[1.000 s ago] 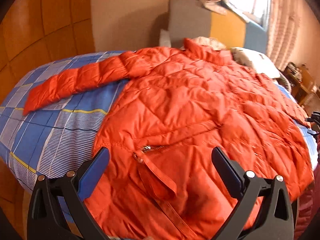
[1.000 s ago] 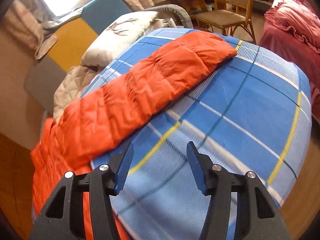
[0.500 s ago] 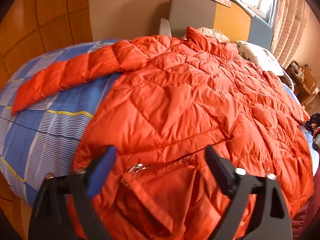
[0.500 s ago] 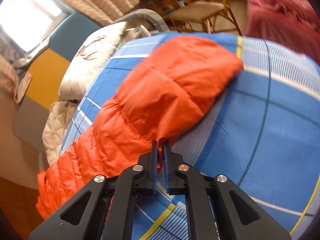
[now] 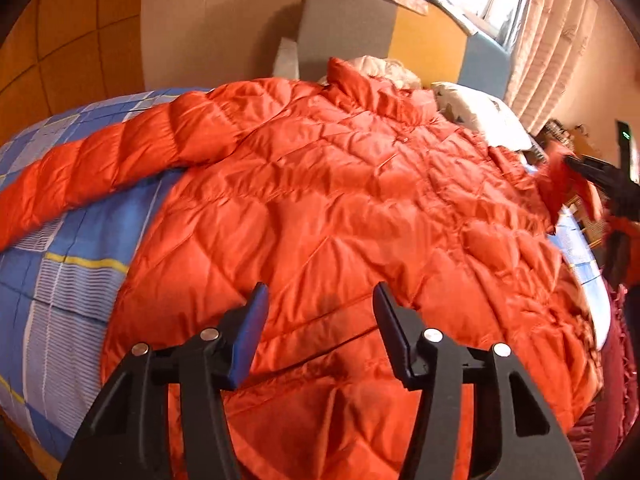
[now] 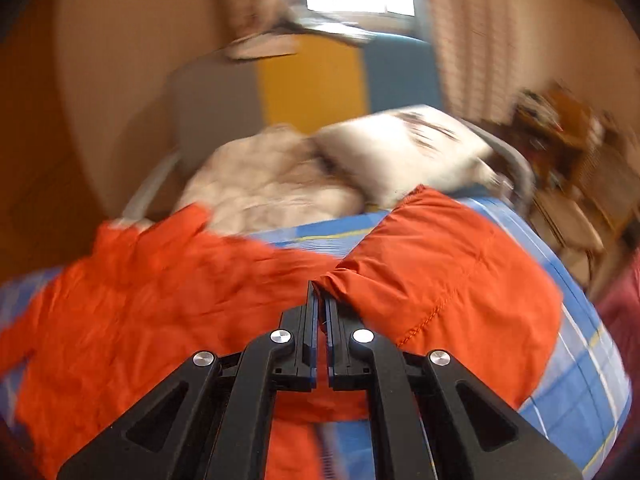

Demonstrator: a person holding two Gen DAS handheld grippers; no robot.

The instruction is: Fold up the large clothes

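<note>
A large orange quilted jacket (image 5: pixel 340 208) lies spread on a bed with a blue checked sheet (image 5: pixel 60 280). Its one sleeve (image 5: pixel 100 164) stretches out to the left. My left gripper (image 5: pixel 320 312) is open and hovers just above the jacket's lower front. My right gripper (image 6: pixel 321 300) is shut on the other sleeve (image 6: pixel 452 272) near its cuff and holds it lifted; the sleeve drapes to the right of the jaws. The right gripper also shows at the right edge of the left wrist view (image 5: pixel 600 176), holding orange cloth.
White pillows (image 6: pixel 400 152) and a beige quilt (image 6: pixel 272 184) lie at the head of the bed by a grey, yellow and blue headboard (image 5: pixel 400 40). A window with curtains (image 5: pixel 552 40) is behind. Wooden furniture (image 6: pixel 560 152) and dark red bedding (image 5: pixel 616 360) stand to the right.
My right gripper closed on the far sleeve's cuff, lifted it and swung it toward the jacket body. My left gripper moved forward over the jacket and narrowed its opening.
</note>
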